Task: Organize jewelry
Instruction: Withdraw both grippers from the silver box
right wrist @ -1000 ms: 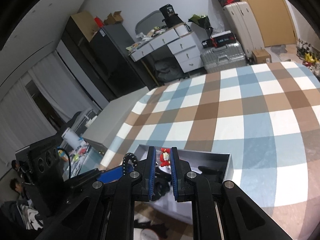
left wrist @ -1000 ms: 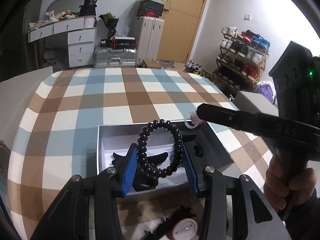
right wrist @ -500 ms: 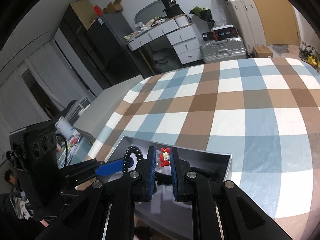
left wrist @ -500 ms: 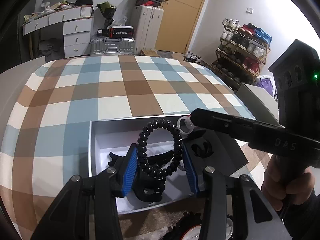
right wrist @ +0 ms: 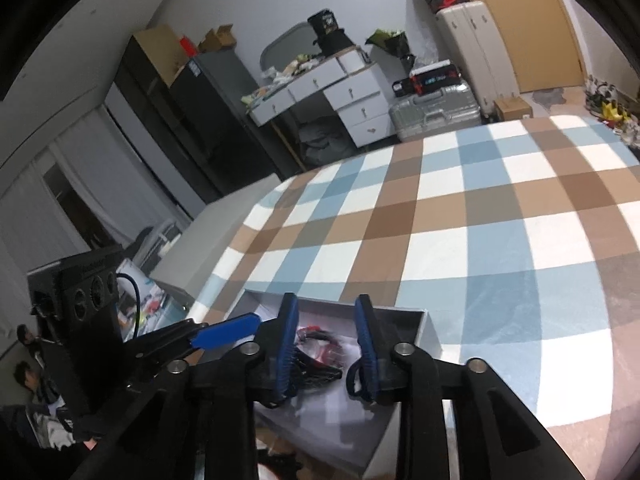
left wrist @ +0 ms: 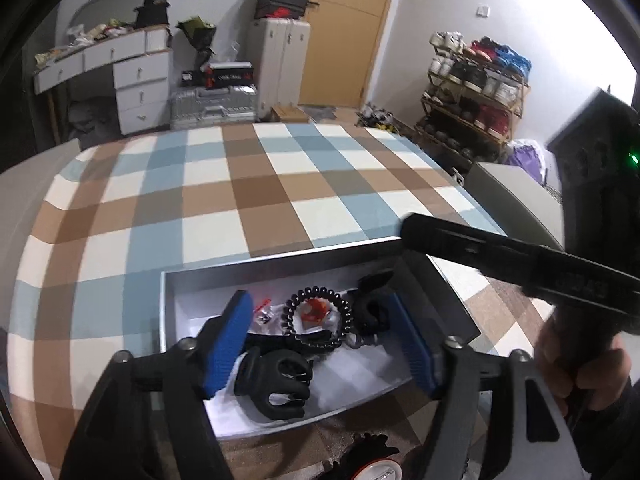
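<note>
The left wrist view looks down on a shallow grey box (left wrist: 168, 308) lying on a plaid-covered surface (left wrist: 224, 184) in brown, blue and white. The left gripper (left wrist: 324, 340) has just been opening; its blue pads stand spread, touching nothing, with the box's contents below the gap. A black coiled bracelet (left wrist: 320, 320) lies on the white lining, ringed around a small red and white piece (left wrist: 314, 310). A black claw hair clip (left wrist: 276, 380) rests nearer the camera, a second black clip (left wrist: 370, 304) sits to the right, and a tiny red and clear item (left wrist: 262, 312) lies beside the left pad. The right gripper's black finger (left wrist: 480, 246) crosses above the box's far right corner, with the person's hand (left wrist: 580, 376) on its handle. A badge-like round thing at the bottom edge is cut off.

The right wrist view alone shows the right gripper's (right wrist: 326, 340) own opening: its jaws have also just been parting and now stand apart over the box (right wrist: 424, 328), holding nothing. Here the contents are a dark and red blur, so the bracelet cannot be picked out. The left gripper's blue pad (right wrist: 228, 334) reaches in from the left. Two people sit at the lower left edge, partly cut off.
</note>
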Demonstrator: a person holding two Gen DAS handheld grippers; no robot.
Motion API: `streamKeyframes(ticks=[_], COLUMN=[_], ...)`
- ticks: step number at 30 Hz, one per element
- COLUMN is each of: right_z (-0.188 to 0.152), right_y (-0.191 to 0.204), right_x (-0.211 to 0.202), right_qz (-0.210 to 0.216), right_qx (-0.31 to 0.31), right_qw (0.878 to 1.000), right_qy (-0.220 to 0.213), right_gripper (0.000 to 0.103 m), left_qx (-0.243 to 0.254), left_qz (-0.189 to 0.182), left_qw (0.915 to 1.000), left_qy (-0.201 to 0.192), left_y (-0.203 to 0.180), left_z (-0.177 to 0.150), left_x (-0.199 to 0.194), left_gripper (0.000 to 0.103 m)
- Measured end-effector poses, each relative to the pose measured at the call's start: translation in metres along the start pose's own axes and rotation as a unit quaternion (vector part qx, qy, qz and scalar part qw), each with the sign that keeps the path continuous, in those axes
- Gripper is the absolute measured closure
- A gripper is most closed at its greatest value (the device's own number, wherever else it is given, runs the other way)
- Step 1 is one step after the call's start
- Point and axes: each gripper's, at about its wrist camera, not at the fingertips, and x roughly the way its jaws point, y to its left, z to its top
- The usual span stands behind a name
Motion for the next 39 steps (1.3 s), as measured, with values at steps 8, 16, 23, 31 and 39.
streamKeyframes(ticks=[8, 16, 23, 31, 39], right_z=[-0.017, -0.035, -0.067, -0.091, -0.117], right_y=[0.01, 0.028, 0.047, 0.066, 0.066], right_x=[-0.043, -0.076, -0.098, -0.11, -0.105], right_qz=[-0.02, -0.015, -0.015, -0.03, -0.061], right_qx=[-0.012, -0.02, -0.046, -0.075, -0.081], right_qw=[0.999, 0.997, 0.995, 0.993, 0.993], right_qy=[-0.047, -0.069, -0.088, -0.087, -0.052], right_gripper=[0.03, 0.025, 0.011, 0.0, 0.0], left_qx=[-0.007, -0.003, -0.03, -0.046, -0.086], left_qz=[0.028, 0.068, 0.095, 0.106, 0.093], left_qw=[0.9992, 0.9955, 0.9904, 0.9893, 0.9893], left_qy=[-0.029, -0.065, -0.097, -0.089, -0.073], left_y=[-0.006, -0.017, -0.02, -0.019, -0.018], left_z=[-0.003, -0.016, -0.041, -0.065, -0.1], left_x=[-0.026, -0.057, -0.074, -0.083, -0.082], left_gripper=[0.033, 0.022, 0.021, 0.021, 0.02])
